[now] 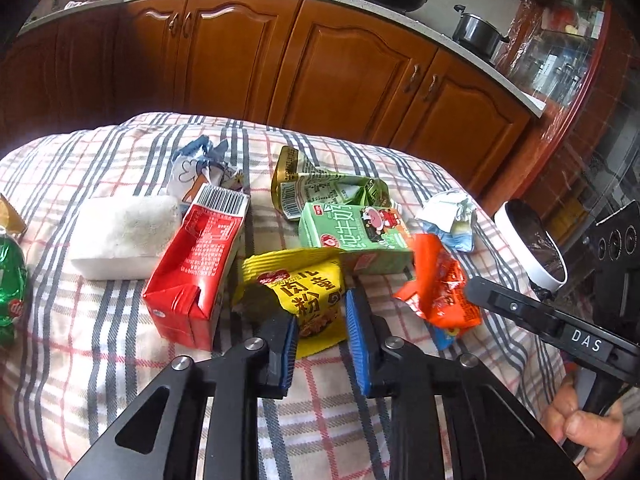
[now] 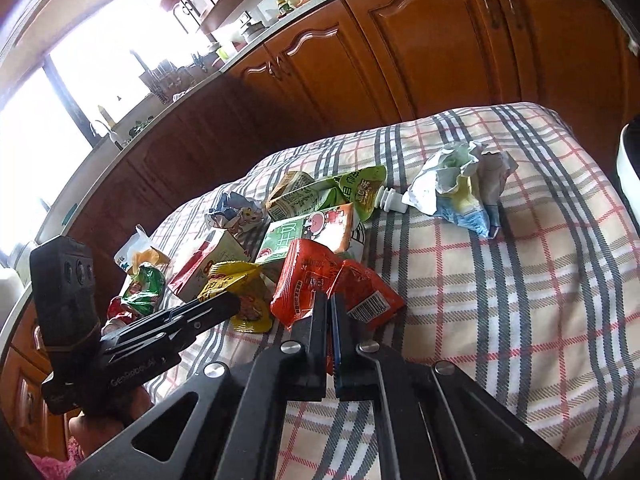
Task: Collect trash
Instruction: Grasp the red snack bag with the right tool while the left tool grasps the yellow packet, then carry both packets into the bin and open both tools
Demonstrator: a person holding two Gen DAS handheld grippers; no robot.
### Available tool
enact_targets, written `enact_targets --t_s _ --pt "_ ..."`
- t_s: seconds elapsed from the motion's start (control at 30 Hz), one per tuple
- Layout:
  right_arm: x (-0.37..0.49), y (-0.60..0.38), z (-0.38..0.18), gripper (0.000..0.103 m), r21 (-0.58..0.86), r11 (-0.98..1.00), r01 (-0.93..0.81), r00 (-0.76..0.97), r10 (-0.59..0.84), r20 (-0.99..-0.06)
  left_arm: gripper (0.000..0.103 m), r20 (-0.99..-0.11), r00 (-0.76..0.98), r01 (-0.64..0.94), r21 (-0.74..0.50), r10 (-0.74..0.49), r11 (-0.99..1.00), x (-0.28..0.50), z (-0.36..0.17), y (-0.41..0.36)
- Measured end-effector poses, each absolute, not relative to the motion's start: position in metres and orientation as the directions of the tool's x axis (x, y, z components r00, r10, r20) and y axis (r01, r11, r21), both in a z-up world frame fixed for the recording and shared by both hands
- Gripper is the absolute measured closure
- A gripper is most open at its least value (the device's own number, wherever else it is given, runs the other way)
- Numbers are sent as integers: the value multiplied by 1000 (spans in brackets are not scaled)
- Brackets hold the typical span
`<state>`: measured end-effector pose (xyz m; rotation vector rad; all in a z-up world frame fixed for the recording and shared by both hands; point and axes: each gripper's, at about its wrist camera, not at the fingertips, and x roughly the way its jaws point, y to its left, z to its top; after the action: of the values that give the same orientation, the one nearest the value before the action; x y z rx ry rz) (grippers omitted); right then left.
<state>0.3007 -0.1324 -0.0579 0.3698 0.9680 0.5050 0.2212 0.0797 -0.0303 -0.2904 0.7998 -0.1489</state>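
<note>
Trash lies on a plaid cloth [image 1: 100, 340]. My left gripper [image 1: 320, 312] is open, its blue pads on either side of a yellow snack wrapper [image 1: 304, 292]; the wrapper also shows in the right wrist view [image 2: 240, 292]. My right gripper [image 2: 330, 304] is shut on an orange wrapper [image 2: 316, 276], seen from the left wrist too [image 1: 440, 280]. Nearby lie a red carton [image 1: 196, 256], a green milk carton [image 1: 352, 232], a crushed green pouch [image 1: 320, 184] and a crumpled white wrapper [image 2: 460, 184].
A white bin with a dark liner [image 1: 532, 240] stands beyond the table's right edge. A white foam block [image 1: 124, 232] and a green wrapper [image 1: 12, 284] lie at left. Wooden kitchen cabinets [image 1: 320, 60] run behind the table.
</note>
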Motion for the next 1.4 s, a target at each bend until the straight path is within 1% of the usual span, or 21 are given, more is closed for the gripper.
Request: enact_targets --t_s 0.03,0.2,0.53,0.87,1.4 --pt "299 -136 -57 102 514 825 -236 472 559 -681 101 -682 688 29 -312 -246 950 220 -29 78" --pt "290 -156 -47 102 520 825 -222 503 554 -664 102 -662 703 60 -308 -259 950 212 -18 71" --pt "274 -203 -29 102 509 842 -180 573 511 -641 103 -612 709 179 -322 -349 930 198 8 39" --pt "258 -265 -16 102 503 858 -101 651 439 -619 103 -606 676 276 -320 -420 906 212 15 -14" --pt "244 -351 -16 102 485 873 42 719 310 -622 103 -600 619 437 -272 -506 858 251 27 -114"
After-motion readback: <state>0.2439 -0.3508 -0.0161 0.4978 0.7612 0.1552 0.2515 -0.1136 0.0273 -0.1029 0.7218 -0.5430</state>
